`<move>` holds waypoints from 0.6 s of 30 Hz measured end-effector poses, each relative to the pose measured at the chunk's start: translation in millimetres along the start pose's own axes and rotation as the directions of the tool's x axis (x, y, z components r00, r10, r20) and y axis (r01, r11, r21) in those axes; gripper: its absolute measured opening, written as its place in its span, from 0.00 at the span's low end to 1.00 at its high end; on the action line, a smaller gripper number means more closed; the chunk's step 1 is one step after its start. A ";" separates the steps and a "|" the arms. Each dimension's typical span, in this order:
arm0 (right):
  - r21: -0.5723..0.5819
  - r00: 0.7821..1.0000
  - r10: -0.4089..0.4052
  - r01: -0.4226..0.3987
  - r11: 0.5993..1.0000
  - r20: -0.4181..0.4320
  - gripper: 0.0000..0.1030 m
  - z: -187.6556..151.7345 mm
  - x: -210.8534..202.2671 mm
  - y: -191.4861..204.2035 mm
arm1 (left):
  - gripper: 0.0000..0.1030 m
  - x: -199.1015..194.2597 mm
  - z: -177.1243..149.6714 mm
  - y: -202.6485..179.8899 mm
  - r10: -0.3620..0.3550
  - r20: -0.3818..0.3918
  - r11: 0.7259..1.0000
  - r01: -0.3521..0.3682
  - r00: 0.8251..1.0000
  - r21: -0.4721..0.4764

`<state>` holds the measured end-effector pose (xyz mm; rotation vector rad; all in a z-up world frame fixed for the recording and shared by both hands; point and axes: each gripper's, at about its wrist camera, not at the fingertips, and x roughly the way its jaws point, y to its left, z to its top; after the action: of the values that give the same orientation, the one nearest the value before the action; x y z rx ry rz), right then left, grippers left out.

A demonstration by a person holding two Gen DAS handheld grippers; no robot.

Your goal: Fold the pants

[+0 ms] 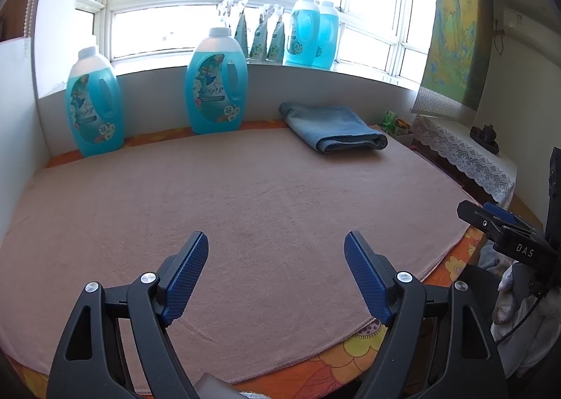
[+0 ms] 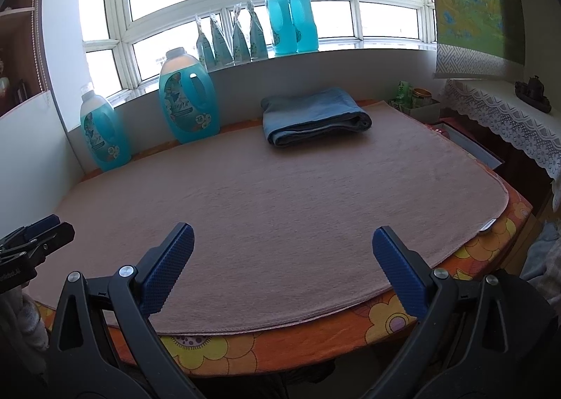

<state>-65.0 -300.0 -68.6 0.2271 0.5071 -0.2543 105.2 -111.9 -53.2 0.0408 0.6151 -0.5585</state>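
Two grippers hover above the near edge of a table covered by a pink towel mat (image 1: 245, 195) laid over an orange floral tablecloth (image 2: 280, 346). Left gripper (image 1: 276, 241): jaws apart, nothing between them. Right gripper (image 2: 283, 236): jaws apart, nothing between them. Folded blue pants (image 2: 315, 115) lie on the far part of the mat, near the wall under the window. Two blue detergent bottles (image 1: 215, 83) stand at the mat's far-left edge; further bottles and refill pouches (image 2: 233, 38) line the windowsill.
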 end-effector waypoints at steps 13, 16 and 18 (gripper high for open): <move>-0.005 1.000 0.004 -0.004 1.000 0.002 1.00 -0.3 2.8 3.7 | 0.78 0.5 -0.1 0.1 0.002 0.001 1.000 -0.002 1.000 -0.002; -0.003 1.000 0.004 -0.004 1.000 0.001 1.00 -0.4 2.7 3.7 | 0.78 0.6 0.2 0.5 0.002 0.004 1.000 -0.002 1.000 -0.001; -0.005 1.000 0.005 -0.005 1.000 0.001 1.00 -0.1 2.9 3.0 | 0.78 1.2 0.6 0.4 -0.001 0.003 1.000 0.001 1.000 0.002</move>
<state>-61.7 -297.7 -69.7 0.2236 0.5059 -0.2478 106.6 -112.3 -53.4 0.0411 0.6114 -0.5599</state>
